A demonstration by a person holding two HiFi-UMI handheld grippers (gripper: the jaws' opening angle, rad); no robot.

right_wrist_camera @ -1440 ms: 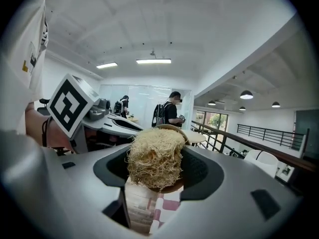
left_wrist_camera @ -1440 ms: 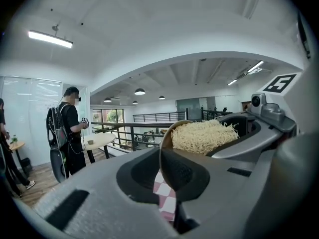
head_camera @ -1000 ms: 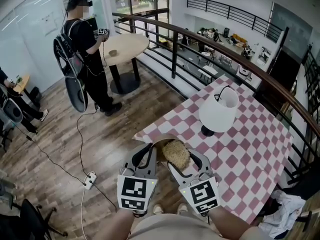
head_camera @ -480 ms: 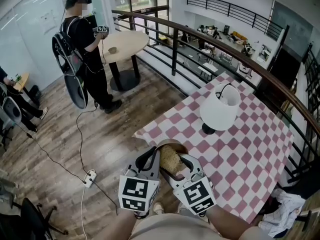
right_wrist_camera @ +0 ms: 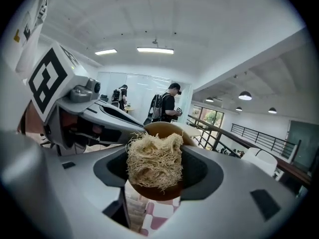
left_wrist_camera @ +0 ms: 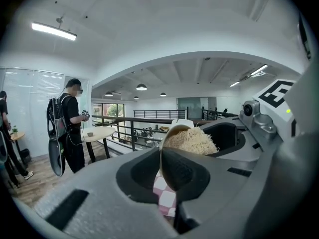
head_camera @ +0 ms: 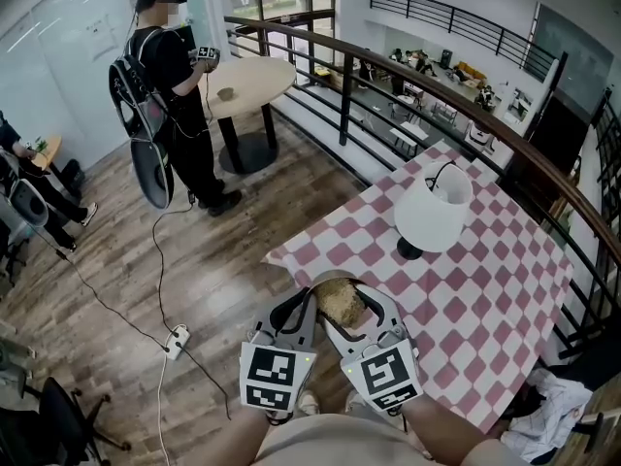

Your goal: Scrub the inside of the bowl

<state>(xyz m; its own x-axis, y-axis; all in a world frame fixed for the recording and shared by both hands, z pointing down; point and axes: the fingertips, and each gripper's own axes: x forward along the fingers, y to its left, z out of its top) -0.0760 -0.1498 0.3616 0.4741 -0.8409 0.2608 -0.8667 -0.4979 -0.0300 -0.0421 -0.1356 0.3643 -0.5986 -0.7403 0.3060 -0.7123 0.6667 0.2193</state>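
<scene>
In the head view a brown bowl [head_camera: 330, 282] is held up over the near corner of the checked table. My left gripper [head_camera: 307, 307] is shut on its rim; the left gripper view shows the bowl [left_wrist_camera: 174, 130] edge-on between the jaws. A tan fibre scrubber [head_camera: 341, 302] sits inside it. My right gripper [head_camera: 361, 311] is shut on that scrubber. In the right gripper view the scrubber [right_wrist_camera: 154, 159] lies against the inside of the bowl [right_wrist_camera: 160, 192], which faces me. The scrubber [left_wrist_camera: 192, 140] bulges out of the bowl on the left gripper's right side.
The table [head_camera: 485, 289] has a red-and-white checked cloth, and a white lamp [head_camera: 433, 212] stands on it. A dark railing [head_camera: 456, 105] runs behind. A person [head_camera: 173, 85] stands by a round table [head_camera: 250, 81]. A cable and a power strip [head_camera: 178, 339] lie on the wooden floor.
The scrubber has shifted inside the bowl, first deeper and then back out. The left gripper and the bowl have sunk slightly. Both grips hold.
</scene>
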